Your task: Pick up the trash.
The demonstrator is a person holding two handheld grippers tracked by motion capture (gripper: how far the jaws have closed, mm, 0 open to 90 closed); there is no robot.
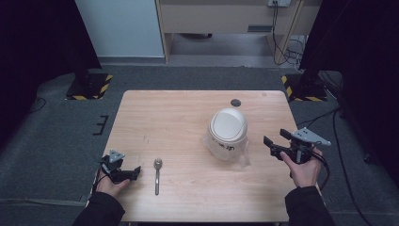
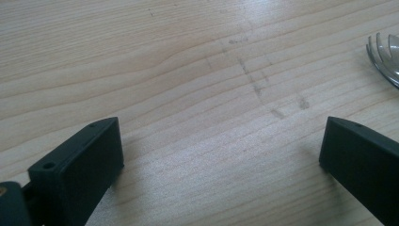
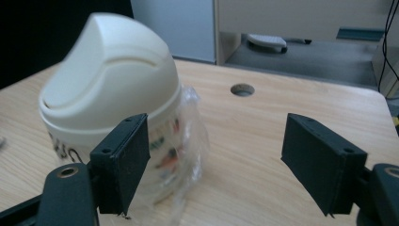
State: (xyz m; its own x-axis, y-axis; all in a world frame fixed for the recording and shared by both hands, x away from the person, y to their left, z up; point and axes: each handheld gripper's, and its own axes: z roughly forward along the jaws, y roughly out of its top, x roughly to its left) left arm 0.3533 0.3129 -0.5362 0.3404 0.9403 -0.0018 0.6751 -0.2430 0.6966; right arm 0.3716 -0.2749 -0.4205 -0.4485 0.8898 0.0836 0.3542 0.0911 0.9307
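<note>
1. High view: left gripper (image 1: 134, 172) rests near the spoon (image 1: 157, 175); right gripper (image 1: 274, 142) sits beside the small lidded bin (image 1: 227, 133). A hasty push may topple the bin.
2. Left gripper view: jaws spread, empty; a low approach could knock the spoon (image 2: 386, 59) away.
3. Right gripper view: jaws released; the bin's loose plastic liner (image 3: 188, 141) could snag.

Small white bin (image 1: 227, 134) with domed swing lid shut and clear liner bag spilling out at its base, upright, well right of the spoon (image 1: 157, 175). Metal spoon lying flat, bowl away from the table's near edge.
</note>
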